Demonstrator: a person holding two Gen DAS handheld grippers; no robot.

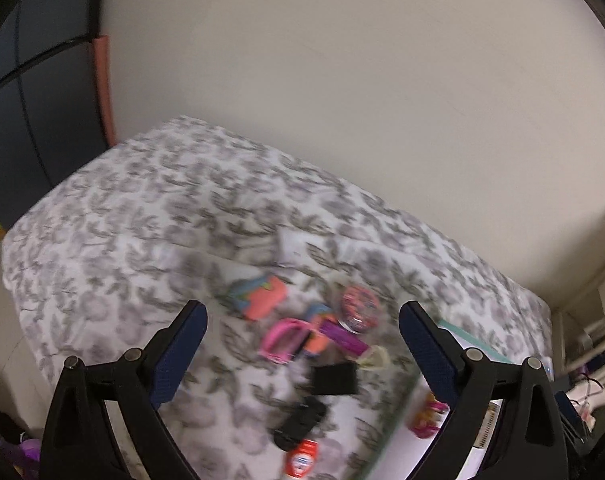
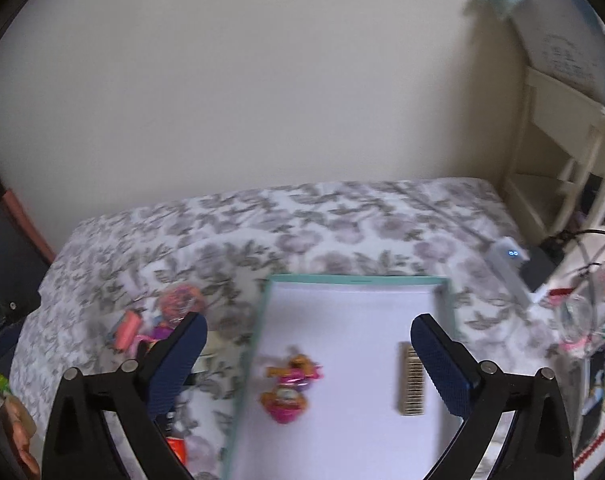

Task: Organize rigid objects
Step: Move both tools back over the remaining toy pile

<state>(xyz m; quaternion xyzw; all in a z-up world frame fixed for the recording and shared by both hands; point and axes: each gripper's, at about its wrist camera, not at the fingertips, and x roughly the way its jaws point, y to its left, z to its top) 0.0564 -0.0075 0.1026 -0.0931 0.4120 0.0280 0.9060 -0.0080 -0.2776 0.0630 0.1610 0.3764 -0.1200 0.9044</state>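
Observation:
A white tray with a teal rim (image 2: 262,320) lies on the floral bedspread (image 2: 342,216). Inside it are a pink-and-orange toy (image 2: 290,384) and a gold ribbed bar (image 2: 412,380). My right gripper (image 2: 308,322) hovers open above the tray with nothing between its fingers. Left of the tray is a blurred pile: a salmon-and-blue toy (image 1: 258,296), a pink toy (image 1: 282,338), a round pink disc (image 1: 358,308), a purple stick (image 1: 344,338), a black square (image 1: 334,378) and a red-capped item (image 1: 300,460). My left gripper (image 1: 302,312) hangs open and empty above this pile.
A cream wall backs the bed. A white shelf (image 2: 558,160) stands at the right, with a white device with blue lights (image 2: 510,256) and colourful clutter (image 2: 598,320) below it. A dark cabinet (image 1: 30,120) stands left of the bed.

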